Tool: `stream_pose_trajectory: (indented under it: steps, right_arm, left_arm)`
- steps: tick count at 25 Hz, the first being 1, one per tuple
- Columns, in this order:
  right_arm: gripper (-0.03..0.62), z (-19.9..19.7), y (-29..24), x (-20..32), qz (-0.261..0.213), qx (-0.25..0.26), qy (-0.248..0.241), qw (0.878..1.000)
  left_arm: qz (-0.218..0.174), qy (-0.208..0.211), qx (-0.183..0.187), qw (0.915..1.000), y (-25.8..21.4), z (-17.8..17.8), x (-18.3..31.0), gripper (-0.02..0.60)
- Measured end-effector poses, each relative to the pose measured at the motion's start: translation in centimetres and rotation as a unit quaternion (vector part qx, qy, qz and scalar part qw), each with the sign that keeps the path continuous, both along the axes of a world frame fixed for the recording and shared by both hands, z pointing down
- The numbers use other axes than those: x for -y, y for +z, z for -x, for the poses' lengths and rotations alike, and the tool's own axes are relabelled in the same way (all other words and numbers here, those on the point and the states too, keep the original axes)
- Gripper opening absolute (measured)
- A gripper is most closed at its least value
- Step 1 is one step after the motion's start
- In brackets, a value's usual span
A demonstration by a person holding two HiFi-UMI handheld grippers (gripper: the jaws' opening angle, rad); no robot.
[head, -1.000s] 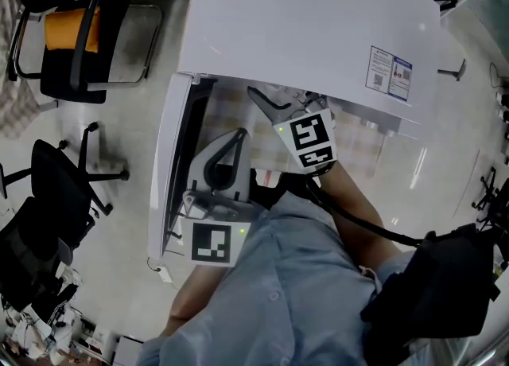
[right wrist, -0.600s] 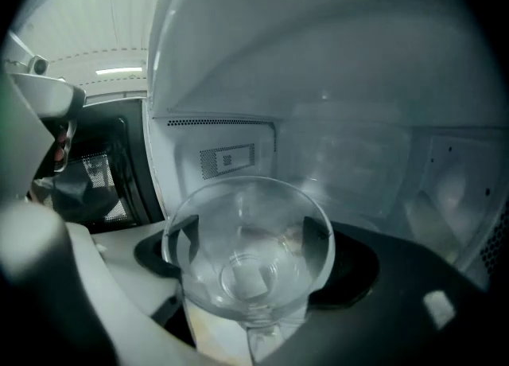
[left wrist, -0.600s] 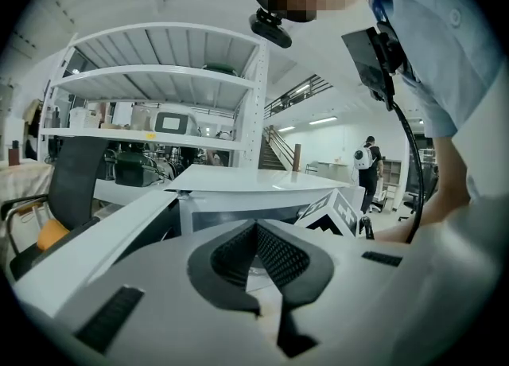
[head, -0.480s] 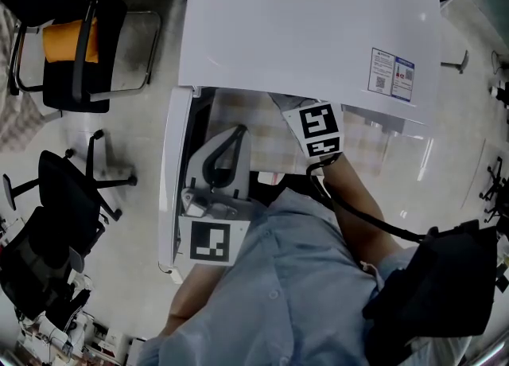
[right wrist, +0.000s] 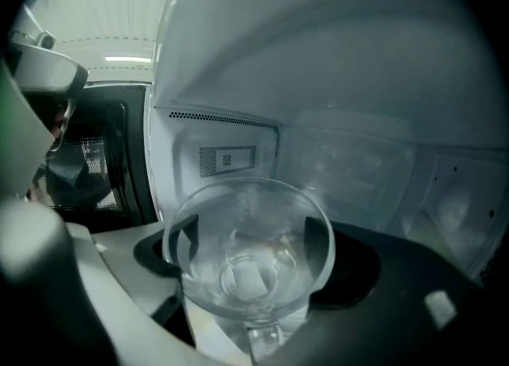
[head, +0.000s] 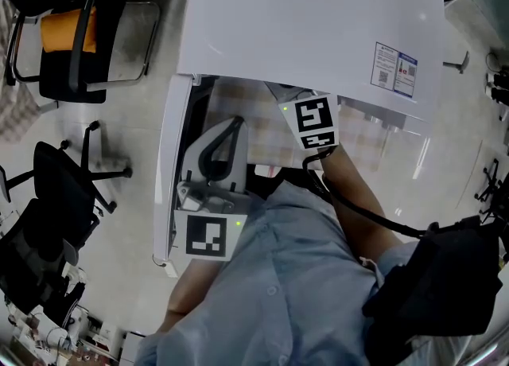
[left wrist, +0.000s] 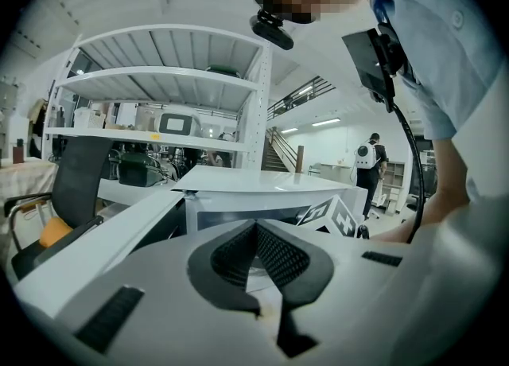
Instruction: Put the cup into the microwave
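— Where is the cup [right wrist: 248,265]?
— Inside the microwave [head: 302,30]. In the right gripper view the white inner walls [right wrist: 350,157] and a vent grille [right wrist: 227,159] stand behind it. It is clear glass, empty, and its open mouth faces the camera.

— What grips it?
— The right gripper [right wrist: 248,239]. Its two dark jaws press on the glass from either side, below the rim. Whether the cup's base touches the oven floor I cannot tell.

— And from the head view?
— The right gripper's marker cube [head: 314,122] sits at the front edge of the microwave's white top, with the jaws hidden underneath. The forearm [head: 358,197] runs back to a person in a light blue shirt [head: 270,293].

— Is the door open?
— Yes. The door [head: 171,173] swings out at the microwave's left front corner; its dark window [right wrist: 103,165] shows at the left of the right gripper view.

— The left gripper [left wrist: 254,229]?
— Its jaws are closed together, tips meeting, with nothing between them. It is just beside the open door, outside the oven.
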State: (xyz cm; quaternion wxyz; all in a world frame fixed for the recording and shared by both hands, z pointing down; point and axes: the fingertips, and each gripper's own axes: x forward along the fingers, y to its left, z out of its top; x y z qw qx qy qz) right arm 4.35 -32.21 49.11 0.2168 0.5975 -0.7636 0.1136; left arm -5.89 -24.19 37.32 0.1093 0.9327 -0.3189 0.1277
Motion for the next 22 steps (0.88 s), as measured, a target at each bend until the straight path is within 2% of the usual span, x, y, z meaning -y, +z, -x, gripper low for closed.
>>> stream_pose_trajectory:
  steps: [22]
  right_arm:
    - [0.417, -0.4, -0.2, -1.7, 0.002, -0.007, 0.004, 1.000]
  left_arm:
    - [-0.007, -0.007, -0.002, 1.0000, -0.6, 0.0, -1.8, 0.005]
